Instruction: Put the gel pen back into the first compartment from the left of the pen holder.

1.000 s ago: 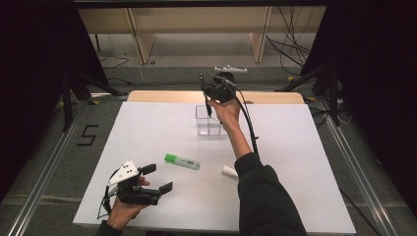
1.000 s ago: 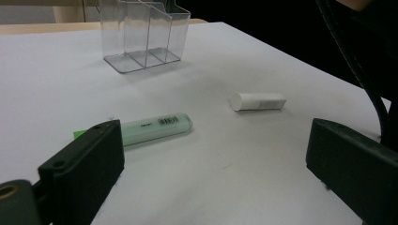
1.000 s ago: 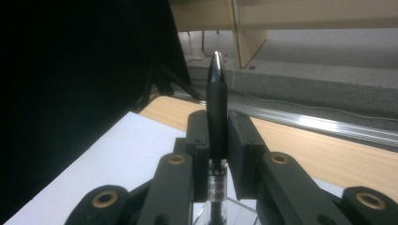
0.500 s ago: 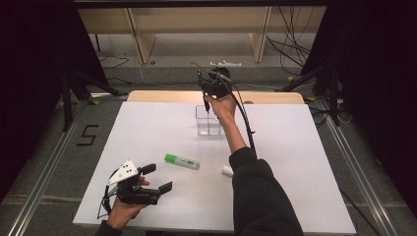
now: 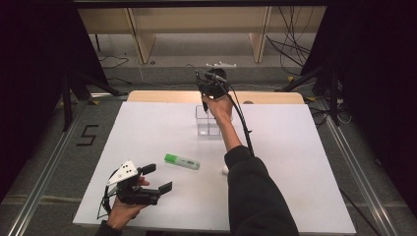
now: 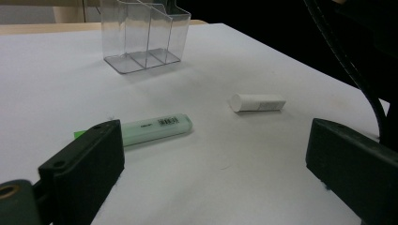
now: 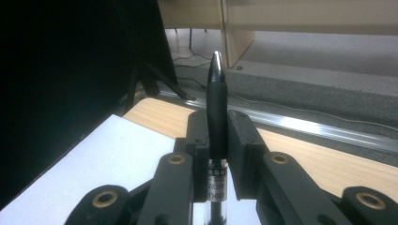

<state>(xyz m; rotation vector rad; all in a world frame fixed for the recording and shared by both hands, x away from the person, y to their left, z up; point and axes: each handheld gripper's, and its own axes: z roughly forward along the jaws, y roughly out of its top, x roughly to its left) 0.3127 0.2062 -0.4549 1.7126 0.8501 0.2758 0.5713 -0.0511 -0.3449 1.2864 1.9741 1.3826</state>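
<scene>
My right gripper (image 5: 202, 89) is held high over the far middle of the white table (image 5: 305, 162), shut on a black pen (image 7: 216, 108). The pen (image 5: 204, 104) hangs with its lower end just above a clear compartmented organizer (image 5: 208, 124). In the right gripper view the pads (image 7: 199, 136) press on the pen's barrel from both sides. My left gripper (image 5: 158, 178) rests in a hand near the front left edge, open with nothing between its jaws. A green highlighter (image 6: 155, 129) lies just ahead of it, and a short white cylinder (image 6: 257, 102) lies farther right.
The organizer (image 6: 145, 37) stands upright with nothing in its compartments. The person's right sleeve (image 5: 255, 196) crosses the table's middle and partly covers the white cylinder (image 5: 224, 170). A wooden strip (image 5: 162, 96) borders the far edge, with shelving and cables beyond.
The right gripper with the pen has shifted slightly up and to the left above the organizer. The left gripper has not moved.
</scene>
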